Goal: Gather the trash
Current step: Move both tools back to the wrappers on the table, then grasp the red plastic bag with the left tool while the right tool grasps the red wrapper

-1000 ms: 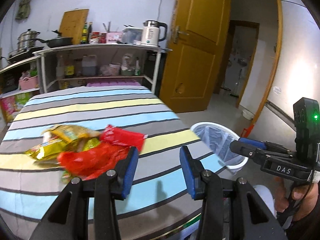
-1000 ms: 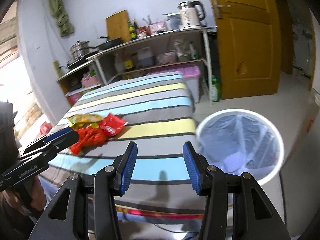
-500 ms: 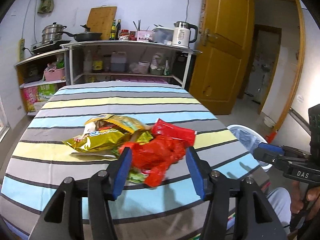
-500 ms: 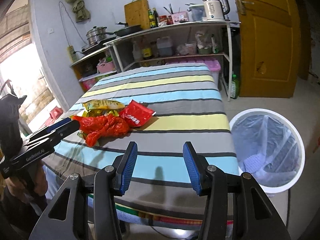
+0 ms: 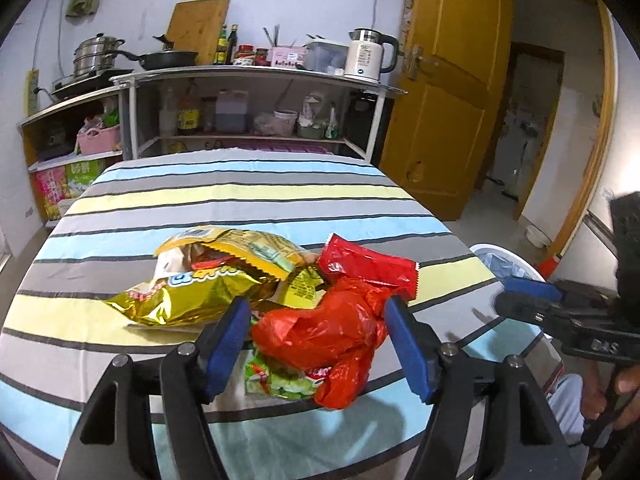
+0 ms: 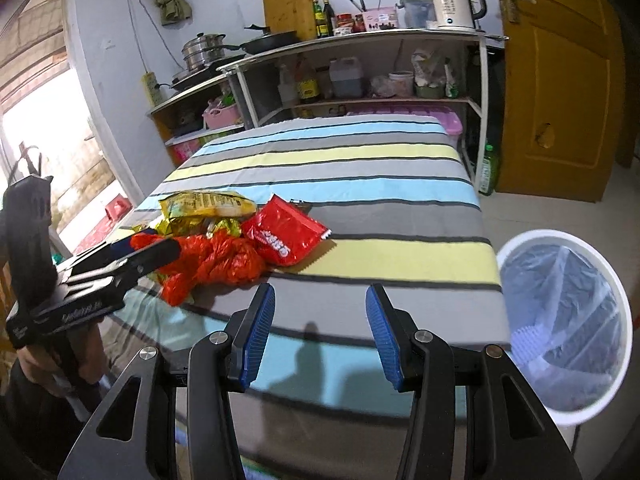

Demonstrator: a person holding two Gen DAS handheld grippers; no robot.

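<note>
A pile of trash lies on the striped table point(image 5: 280, 196): a crumpled red plastic bag point(image 5: 320, 332), a gold snack bag point(image 5: 192, 296), a flat red wrapper point(image 5: 368, 268) and a green wrapper point(image 5: 276, 380) underneath. My left gripper point(image 5: 315, 304) straddles the red plastic bag, its jaws opening wide, and the pads do not press on the bag. My right gripper point(image 6: 322, 296) hovers open over the table's near right part with nothing between its fingers. The right wrist view shows the red plastic bag point(image 6: 224, 260), the left gripper point(image 6: 160, 246) and the white bin point(image 6: 560, 320).
The white bin point(image 5: 504, 264), lined with a clear bag, stands on the floor by the table's right edge. Shelves point(image 5: 256, 76) with pots, bottles and a kettle stand behind the table. A yellow door point(image 5: 444, 92) is at the right. A hand point(image 5: 624, 388) holds the right gripper point(image 5: 524, 292).
My left gripper has moved toward the pile and its jaws have widened, so the red plastic bag now lies between them. My right gripper has moved over the table, still equally open.
</note>
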